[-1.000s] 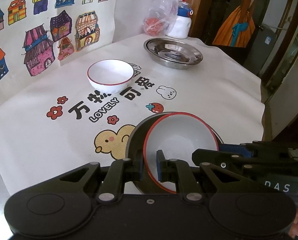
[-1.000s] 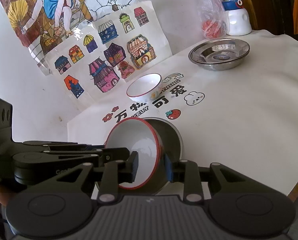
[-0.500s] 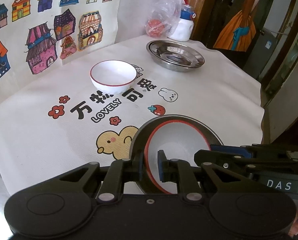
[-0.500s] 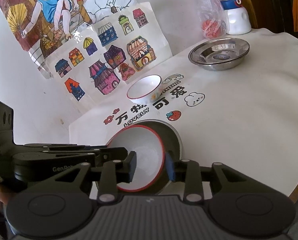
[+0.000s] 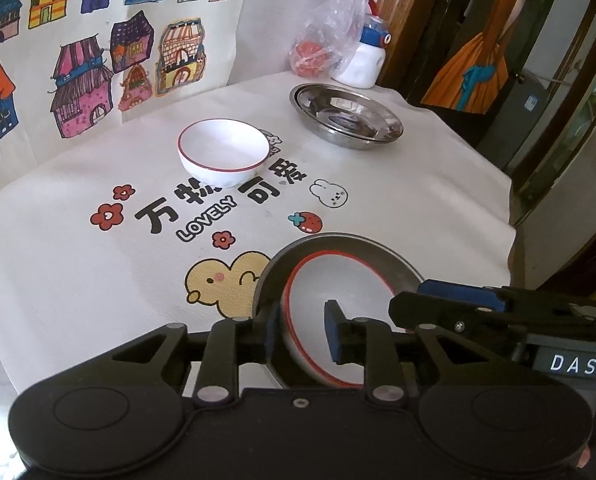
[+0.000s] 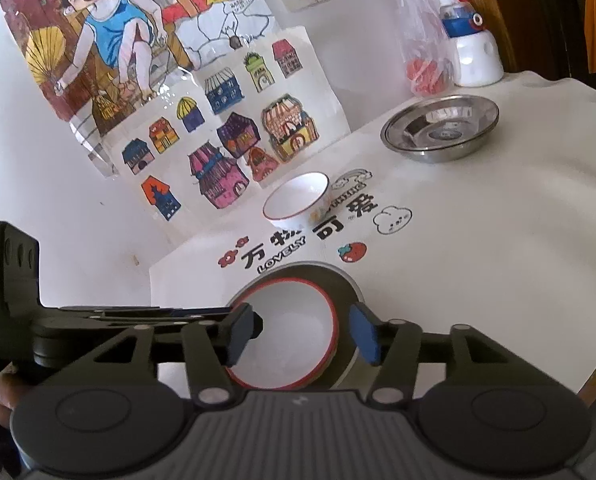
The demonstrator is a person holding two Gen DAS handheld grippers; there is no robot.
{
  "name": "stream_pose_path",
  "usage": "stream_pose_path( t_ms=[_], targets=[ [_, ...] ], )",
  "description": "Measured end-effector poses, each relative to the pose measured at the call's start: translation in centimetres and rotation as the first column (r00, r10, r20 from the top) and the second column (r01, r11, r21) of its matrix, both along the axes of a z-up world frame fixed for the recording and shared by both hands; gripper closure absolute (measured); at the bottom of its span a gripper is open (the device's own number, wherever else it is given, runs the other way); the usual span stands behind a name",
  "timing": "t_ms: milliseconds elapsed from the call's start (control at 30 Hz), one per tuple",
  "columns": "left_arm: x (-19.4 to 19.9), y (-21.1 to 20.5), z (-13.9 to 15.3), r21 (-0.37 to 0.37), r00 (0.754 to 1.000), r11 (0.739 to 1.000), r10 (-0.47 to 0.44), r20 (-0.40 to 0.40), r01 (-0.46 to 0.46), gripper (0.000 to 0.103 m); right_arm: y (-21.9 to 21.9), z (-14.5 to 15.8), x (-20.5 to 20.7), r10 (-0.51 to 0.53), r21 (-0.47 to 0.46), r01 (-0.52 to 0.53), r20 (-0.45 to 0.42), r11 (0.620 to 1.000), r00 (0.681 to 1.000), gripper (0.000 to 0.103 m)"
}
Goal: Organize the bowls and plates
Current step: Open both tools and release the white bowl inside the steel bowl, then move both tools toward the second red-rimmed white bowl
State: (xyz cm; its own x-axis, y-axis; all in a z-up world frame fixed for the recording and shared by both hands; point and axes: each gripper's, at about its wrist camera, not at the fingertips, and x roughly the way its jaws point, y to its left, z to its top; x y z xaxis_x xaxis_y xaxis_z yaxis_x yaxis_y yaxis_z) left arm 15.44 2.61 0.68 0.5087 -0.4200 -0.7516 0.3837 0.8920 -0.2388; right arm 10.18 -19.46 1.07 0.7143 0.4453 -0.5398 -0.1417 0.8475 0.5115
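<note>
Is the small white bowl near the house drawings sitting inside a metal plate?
No, the small white bowl sits directly on the tablecloth.

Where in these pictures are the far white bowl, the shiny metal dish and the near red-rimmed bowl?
far white bowl (image 5: 224,148): left wrist view, inner floor.
shiny metal dish (image 6: 441,124): right wrist view, inside bottom.
near red-rimmed bowl (image 6: 294,332): right wrist view, white interior.

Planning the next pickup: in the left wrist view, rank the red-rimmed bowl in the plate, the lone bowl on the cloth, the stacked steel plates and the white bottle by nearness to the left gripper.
1. Red-rimmed bowl in the plate: between the left gripper fingers.
2. Lone bowl: mid-table, ahead and left.
3. Steel plates: farther back, right.
4. White bottle: by the wall, behind the plates.
</note>
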Motion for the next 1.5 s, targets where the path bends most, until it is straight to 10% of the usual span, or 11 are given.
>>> stream_pose_path(
  t_ms=[733, 1500],
  targets=[
    [2.1, 5.1, 1.6, -0.133, 0.966, 0.966, 0.237, 0.106, -0.222, 0.003, -2.1, 0.1, 4.0, -0.066, -0.022, 0.067, 0.020, 0.998, 0.998, 0.000],
    [13.3, 6.1, -2.6, -0.097, 0.907, 0.906, 0.419, 0.046, -0.413, 0.001, 0.3, -1.0, 16.2, -0.103, -0.226, 0.096, -0.021, 0.969, 0.994, 0.000]
  ],
)
